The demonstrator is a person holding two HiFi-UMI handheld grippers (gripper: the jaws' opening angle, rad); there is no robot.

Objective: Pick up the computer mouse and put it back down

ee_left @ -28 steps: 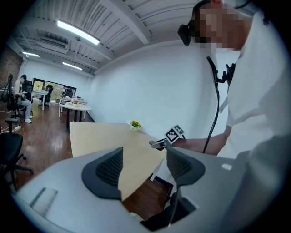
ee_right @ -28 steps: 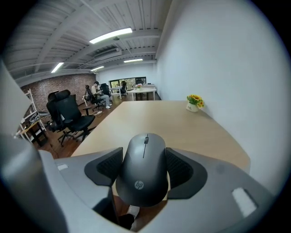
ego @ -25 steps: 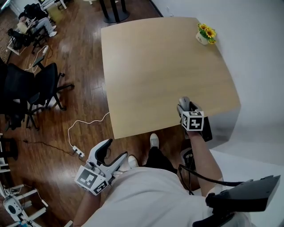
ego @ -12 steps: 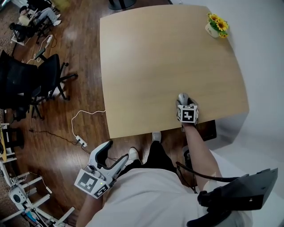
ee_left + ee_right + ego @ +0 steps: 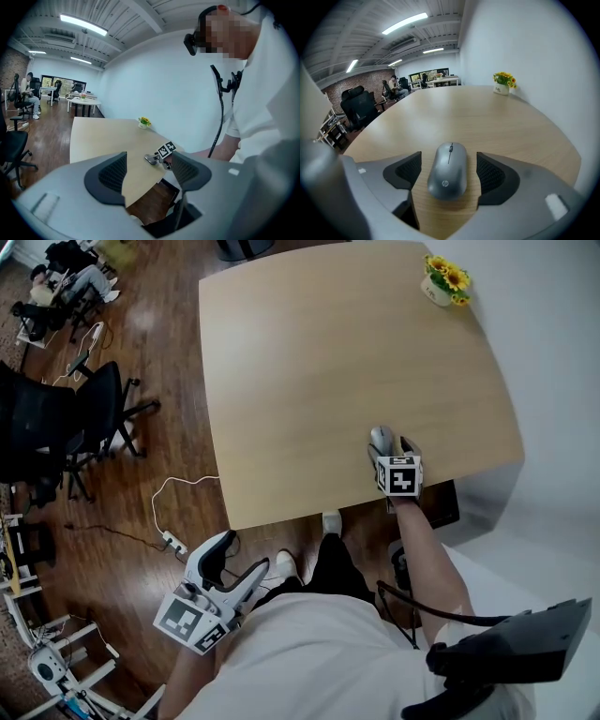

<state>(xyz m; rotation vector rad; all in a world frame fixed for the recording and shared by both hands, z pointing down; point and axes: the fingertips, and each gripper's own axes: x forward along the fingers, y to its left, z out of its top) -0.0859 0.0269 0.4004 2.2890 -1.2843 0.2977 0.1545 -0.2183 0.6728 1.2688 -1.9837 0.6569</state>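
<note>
A grey computer mouse (image 5: 447,171) lies flat on the light wooden table (image 5: 319,371), close to its front edge. My right gripper (image 5: 447,172) is open around it: a dark pad stands on each side, each with a small gap to the mouse. From the head view the mouse (image 5: 379,437) peeks out just beyond the right gripper (image 5: 389,452) and its marker cube. My left gripper (image 5: 225,570) hangs open and empty over the floor, off the table's front left. In the left gripper view the mouse (image 5: 151,159) shows far off between the open jaws of the left gripper (image 5: 150,173).
A small pot of yellow flowers (image 5: 441,282) stands at the table's far right corner, by the white wall. Black office chairs (image 5: 56,427) and a white cable with a power strip (image 5: 169,540) are on the wooden floor to the left. A dark box (image 5: 441,507) sits under the table's front right.
The head view has shifted a little. The right gripper stays around the mouse near the table's front edge. The left gripper stays low beside the person.
</note>
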